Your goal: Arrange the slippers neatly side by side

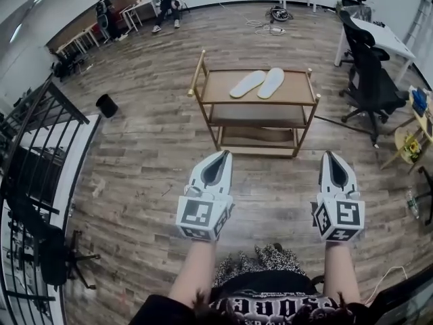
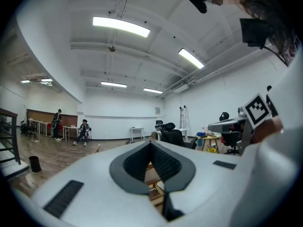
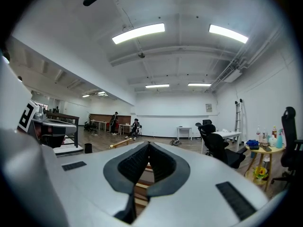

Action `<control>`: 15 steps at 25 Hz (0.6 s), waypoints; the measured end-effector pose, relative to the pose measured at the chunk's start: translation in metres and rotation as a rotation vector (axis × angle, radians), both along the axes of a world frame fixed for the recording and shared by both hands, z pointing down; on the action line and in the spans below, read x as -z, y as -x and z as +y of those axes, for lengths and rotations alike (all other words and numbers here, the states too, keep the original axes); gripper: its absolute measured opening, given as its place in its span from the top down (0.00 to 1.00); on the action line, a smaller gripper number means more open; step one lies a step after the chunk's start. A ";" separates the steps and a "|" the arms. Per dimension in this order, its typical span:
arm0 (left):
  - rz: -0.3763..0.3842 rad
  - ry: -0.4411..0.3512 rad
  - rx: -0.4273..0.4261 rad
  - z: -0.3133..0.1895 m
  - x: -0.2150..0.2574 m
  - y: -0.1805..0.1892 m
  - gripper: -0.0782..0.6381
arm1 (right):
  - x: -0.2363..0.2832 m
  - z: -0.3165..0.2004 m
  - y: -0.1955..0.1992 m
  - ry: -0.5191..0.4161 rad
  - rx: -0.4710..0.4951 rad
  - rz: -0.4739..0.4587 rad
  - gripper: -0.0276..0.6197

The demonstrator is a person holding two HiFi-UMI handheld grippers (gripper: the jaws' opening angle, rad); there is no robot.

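Both tongs idle, nearest me and over the floor, well short of the cart. Left tongs (image 1: 223, 154): closed, tips meeting, nothing between them, confirmed in the left gripper view (image 2: 150, 143). Right tongs (image 1: 330, 156): same, shut and empty (image 3: 148, 144).

Ahead: wooden cart (image 1: 298, 88) with three shelves. Both slippers are on the top shelf, about mid-shelf. Left slipper (image 1: 247, 84) and right slipper (image 1: 271, 82) lie flat with far ends nearly touching and near ends splayed apart, a shallow V. Not parallel yet, so I judge the task not started.

Handling estimate:
- White, thin, flat: probably light and floppy, the disposable type. At this range I can't tell whether an upper strap shows or the soles face up.
- Light means they will skid on the smooth shelf if nudged; fine for sliding, bad for a sloppy pinch.
- Soft means a grab at one end lets the other end droop or drag.
- Nothing fragile.

Where to hold: pinch the long edge near mid-length, or the near end, then pivot it. Easiest fix looks like swinging the left slipper's near end rightwards until the pair runs parallel.

Beyond: office chair (image 1: 371, 80) at right, people seated far left.
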State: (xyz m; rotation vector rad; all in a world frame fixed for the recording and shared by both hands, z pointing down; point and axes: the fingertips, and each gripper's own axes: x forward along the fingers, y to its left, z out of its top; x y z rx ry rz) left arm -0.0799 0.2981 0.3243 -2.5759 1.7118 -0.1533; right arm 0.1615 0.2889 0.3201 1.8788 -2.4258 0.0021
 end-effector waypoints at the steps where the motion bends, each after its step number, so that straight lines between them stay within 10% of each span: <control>1: -0.006 0.001 0.002 -0.009 -0.001 -0.001 0.89 | -0.002 -0.010 0.000 0.000 0.003 -0.002 0.95; 15: -0.011 -0.018 0.065 -0.155 0.002 -0.020 0.89 | -0.008 -0.183 -0.016 0.005 0.060 -0.010 0.95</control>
